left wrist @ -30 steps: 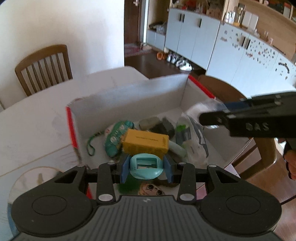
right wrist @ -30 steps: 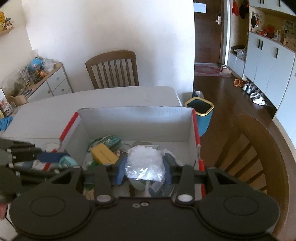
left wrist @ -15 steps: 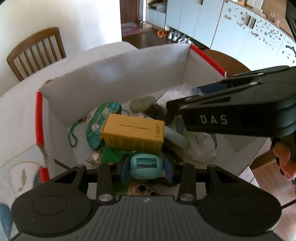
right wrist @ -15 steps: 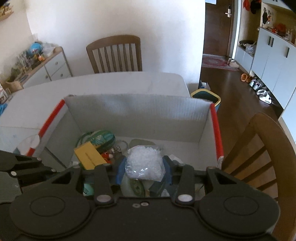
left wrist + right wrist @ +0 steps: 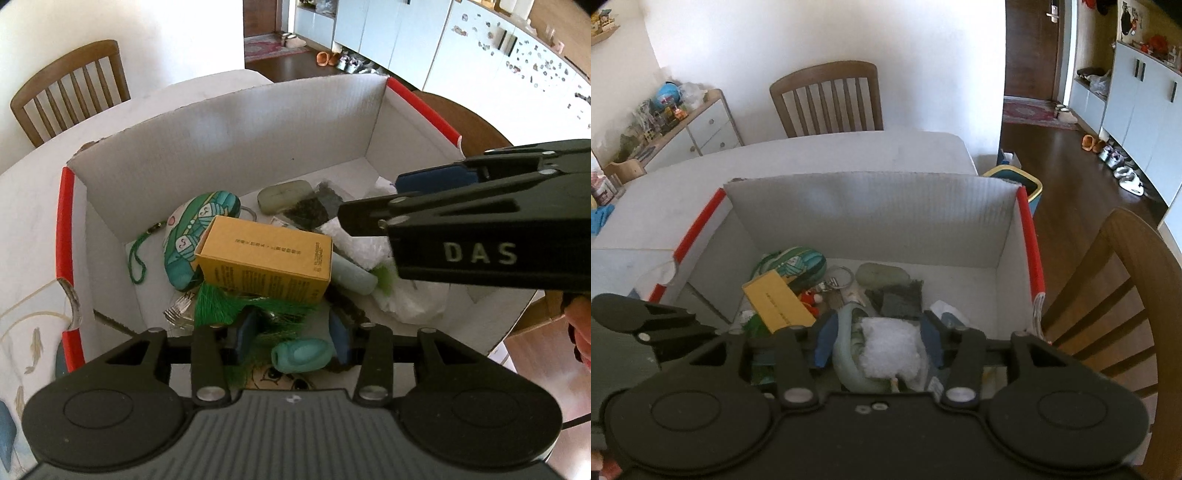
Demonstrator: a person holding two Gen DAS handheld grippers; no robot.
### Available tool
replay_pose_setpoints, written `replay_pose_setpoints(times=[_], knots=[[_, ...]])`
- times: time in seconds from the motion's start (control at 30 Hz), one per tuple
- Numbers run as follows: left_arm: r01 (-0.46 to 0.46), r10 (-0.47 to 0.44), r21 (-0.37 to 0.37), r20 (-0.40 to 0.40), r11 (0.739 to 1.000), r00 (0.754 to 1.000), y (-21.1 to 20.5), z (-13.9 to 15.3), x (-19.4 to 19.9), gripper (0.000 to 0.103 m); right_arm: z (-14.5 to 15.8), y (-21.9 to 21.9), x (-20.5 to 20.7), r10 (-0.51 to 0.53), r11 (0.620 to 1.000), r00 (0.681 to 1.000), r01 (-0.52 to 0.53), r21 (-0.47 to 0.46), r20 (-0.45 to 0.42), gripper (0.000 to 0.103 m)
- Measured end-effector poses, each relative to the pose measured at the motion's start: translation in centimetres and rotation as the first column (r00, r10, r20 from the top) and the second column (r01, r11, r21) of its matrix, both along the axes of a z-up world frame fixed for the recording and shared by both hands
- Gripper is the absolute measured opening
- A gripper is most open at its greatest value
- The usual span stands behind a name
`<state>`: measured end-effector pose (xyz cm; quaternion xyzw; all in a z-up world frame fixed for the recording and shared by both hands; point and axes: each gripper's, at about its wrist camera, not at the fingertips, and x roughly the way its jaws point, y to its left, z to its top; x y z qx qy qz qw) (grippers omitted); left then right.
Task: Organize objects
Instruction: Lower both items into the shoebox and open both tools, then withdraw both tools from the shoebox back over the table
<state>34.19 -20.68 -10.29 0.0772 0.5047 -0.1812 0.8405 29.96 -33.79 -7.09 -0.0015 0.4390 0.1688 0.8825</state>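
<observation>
Left wrist view: our left gripper [image 5: 291,334] points down into the box [image 5: 229,136] at its near edge. Its jaws have just been opening. The teal piece [image 5: 302,355] lies loose between the blue pads [image 5: 246,330], tipped on its side; the right end sits close to the right pad, the left pad stands clear, so no grip. It rests on green fringe [image 5: 236,306] and a cartoon-face print [image 5: 282,380]. Further in: yellow carton [image 5: 266,264] on its side, green pouch [image 5: 199,229] behind-left of it with a cord [image 5: 136,258], a grey-green bar [image 5: 284,194] near the back wall, a dark mesh patch [image 5: 314,210], a pale green tube [image 5: 351,277] right of the carton. Our right gripper [image 5: 369,218] comes in from the right over the box, marked DAS; its side view does not give the jaw gap. A fingertip [image 5: 580,332] shows at the right edge.

Right wrist view: right gripper [image 5: 877,341] also over the box [image 5: 871,218]; jaws have just been opening. The white crinkled bag [image 5: 890,350] sits between the pads [image 5: 823,339], gaps visible on both sides, so released, lying on the pile over a pale green loop [image 5: 846,358]. Carton [image 5: 777,304], pouch [image 5: 798,264], key ring [image 5: 840,277], bar [image 5: 882,273] and mesh [image 5: 899,299] lie beyond. Left gripper's body shows at the left edge. Box stands on the white table [image 5: 812,155], chair [image 5: 827,99] behind, another chair [image 5: 1115,295] at right.
</observation>
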Motion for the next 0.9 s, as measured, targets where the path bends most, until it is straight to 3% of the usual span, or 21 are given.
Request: replay_pose_setpoints(times=[0.23, 0.43, 0.63, 0.9], knots=[[-0.013, 0.015, -0.042, 0.04, 0.999, 0.999, 1.1, 1.5, -1.2, 0.048, 1.6, -0.4, -1.2, -0.01, 1.0, 1.0, 0.009, 0.025, 0.027, 0.051], [-0.025, 0.033, -0.091, 0.091, 0.996, 0.995, 2.9, 3.8, -2.6, 0.052, 3.7, -0.1, -3.0, -0.007, 0.999, 0.998, 0.005, 0.034, 0.066, 0.063], [-0.027, 0.044, -0.124, 0.135, 0.992, 0.99, 5.4, 5.9, -4.0, 0.052, 5.3, 1.0, -5.0, -0.015, 0.999, 0.996, 0.012, 0.04, 0.088, 0.065], [0.012, 0.018, -0.163, 0.182, 0.986, 0.983, 8.2, 8.4, -5.8, 0.053, 7.0, 2.7, -7.9, -0.061, 0.997, 0.989, 0.054, 0.053, 0.138, 0.075]])
